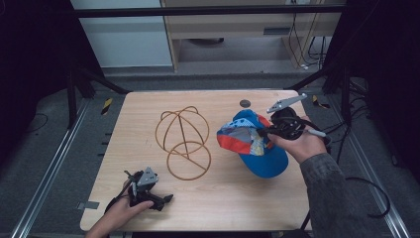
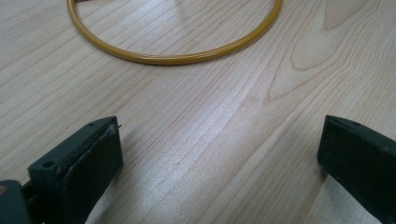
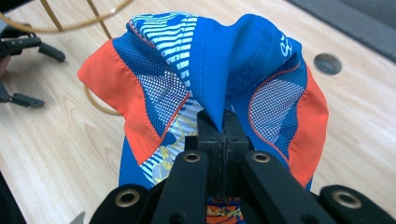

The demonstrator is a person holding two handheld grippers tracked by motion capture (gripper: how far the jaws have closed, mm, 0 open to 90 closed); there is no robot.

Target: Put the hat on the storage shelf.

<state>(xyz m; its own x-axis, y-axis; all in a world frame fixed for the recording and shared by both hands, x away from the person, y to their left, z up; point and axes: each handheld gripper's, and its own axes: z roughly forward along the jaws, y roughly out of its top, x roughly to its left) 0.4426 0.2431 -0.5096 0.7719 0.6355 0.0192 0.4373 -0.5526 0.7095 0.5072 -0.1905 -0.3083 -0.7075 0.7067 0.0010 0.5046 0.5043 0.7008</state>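
- We have the right gripper (image 3: 219, 123) with its jaws pinched tight on a fold of blue cloth at the crown of the cap (image 3: 210, 70), and the cap hangs from that pinch.
- From the high view we see the cap (image 1: 250, 141) on the right half of the table (image 1: 218, 208), crown raised in the right gripper (image 1: 265, 133), blue brim low towards the near edge.
- We spot the wire frame (image 1: 182, 141) just left of the cap: a domed cage above and a flat ring at its foot, lying mid-table. Nothing stands between cap and frame.
- From the right gripper view we catch gold wires (image 3: 60, 18) of that frame behind the cap, top left.
- We find the left gripper (image 1: 166, 201) resting low at the near left corner of the table, jaws spread wide with nothing but bare wood between them; its own view (image 2: 219, 158) shows the frame's ring (image 2: 173, 58) ahead, well apart from the jaws.
- A small round grey disc (image 1: 245, 103) sits in the tabletop beyond the cap, near the far edge.
- Our count: one cap, one wire frame, one disc, two grippers, one table.
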